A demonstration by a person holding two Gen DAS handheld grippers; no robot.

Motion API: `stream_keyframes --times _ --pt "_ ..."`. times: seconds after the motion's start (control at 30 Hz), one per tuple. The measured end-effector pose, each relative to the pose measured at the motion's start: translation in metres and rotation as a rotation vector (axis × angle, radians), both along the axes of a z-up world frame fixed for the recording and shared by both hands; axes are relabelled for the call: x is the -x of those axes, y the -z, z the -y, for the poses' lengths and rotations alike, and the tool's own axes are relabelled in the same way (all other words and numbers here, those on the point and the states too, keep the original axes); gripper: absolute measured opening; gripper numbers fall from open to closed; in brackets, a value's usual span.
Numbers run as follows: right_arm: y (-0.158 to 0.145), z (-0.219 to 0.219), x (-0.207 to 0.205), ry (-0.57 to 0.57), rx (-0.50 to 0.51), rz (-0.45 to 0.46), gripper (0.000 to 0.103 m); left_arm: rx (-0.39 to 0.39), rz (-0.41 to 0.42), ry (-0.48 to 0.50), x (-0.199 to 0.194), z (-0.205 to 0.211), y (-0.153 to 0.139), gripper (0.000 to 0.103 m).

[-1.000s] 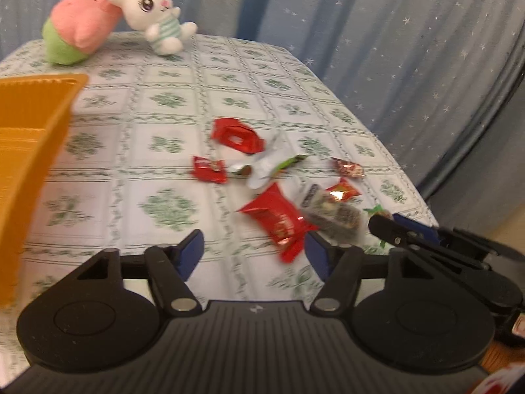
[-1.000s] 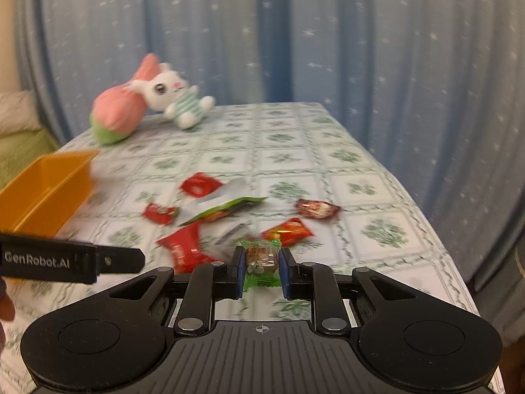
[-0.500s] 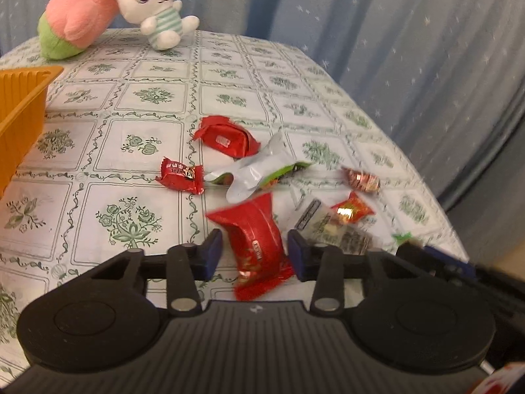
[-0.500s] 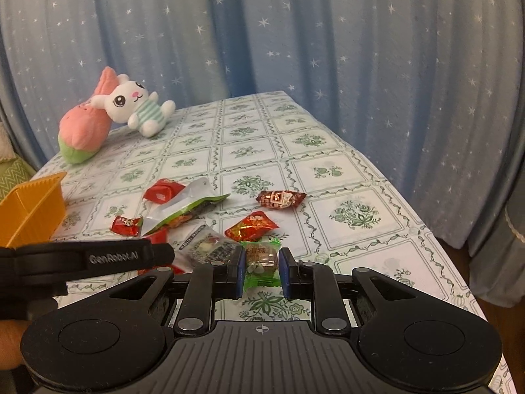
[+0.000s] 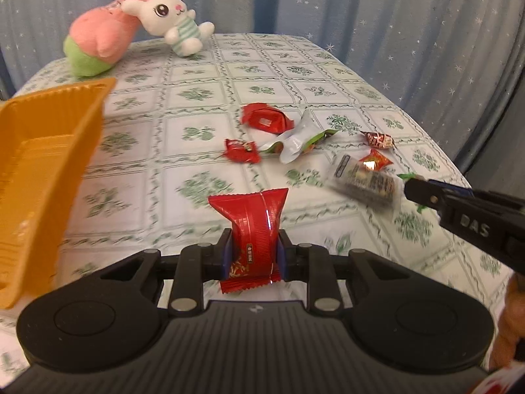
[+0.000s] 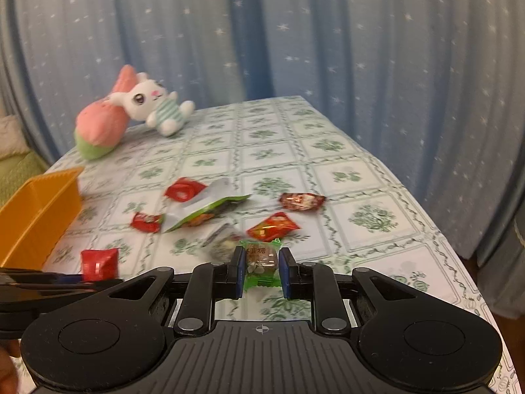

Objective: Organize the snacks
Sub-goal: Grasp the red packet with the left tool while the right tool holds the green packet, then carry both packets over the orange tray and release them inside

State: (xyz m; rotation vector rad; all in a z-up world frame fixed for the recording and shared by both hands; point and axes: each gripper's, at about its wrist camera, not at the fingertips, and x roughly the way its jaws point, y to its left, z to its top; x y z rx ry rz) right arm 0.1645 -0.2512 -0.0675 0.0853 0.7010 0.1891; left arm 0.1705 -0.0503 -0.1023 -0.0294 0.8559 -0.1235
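My left gripper [image 5: 252,246] has its jaws closing, and the pads press on a red snack packet [image 5: 252,216] that stands up between them, clear of the tablecloth. The right wrist view also catches that packet [image 6: 98,264] at lower left. My right gripper [image 6: 261,266] is shut on a small green-wrapped candy [image 6: 261,257], held low over the table's near right part. An orange tray [image 5: 49,151] sits at the left. Several loose snacks lie mid-table: a red wrapper [image 5: 265,120], a small red candy [image 5: 241,151], a white-green pouch [image 5: 295,138] and a clear packet [image 5: 367,180].
A pink and white rabbit plush [image 5: 131,29] lies at the far left of the table. Two more small candies [image 5: 377,151] rest near the right edge, where the cloth [image 6: 443,246] drops off. Blue starred curtains hang behind.
My left gripper has closed on the red packet and raised it off the cloth, with the orange tray now nearer on its left. The right gripper still holds the green candy.
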Motion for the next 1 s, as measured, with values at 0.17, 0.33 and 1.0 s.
stream_keyframes --times 0.17,0.33,1.0 --pt "-0.009 -0.010 0.023 -0.013 -0.018 -0.004 0.022 0.000 0.027 -0.001 0.030 -0.016 -0.023 0.024" --pt "-0.022 -0.021 0.055 -0.020 -0.040 -0.016 0.022 0.008 0.049 -0.014 0.058 -0.031 -0.041 0.024" --pt "-0.081 -0.100 0.125 -0.183 -0.032 0.048 0.022 0.001 0.113 -0.102 0.136 -0.097 -0.095 0.024"
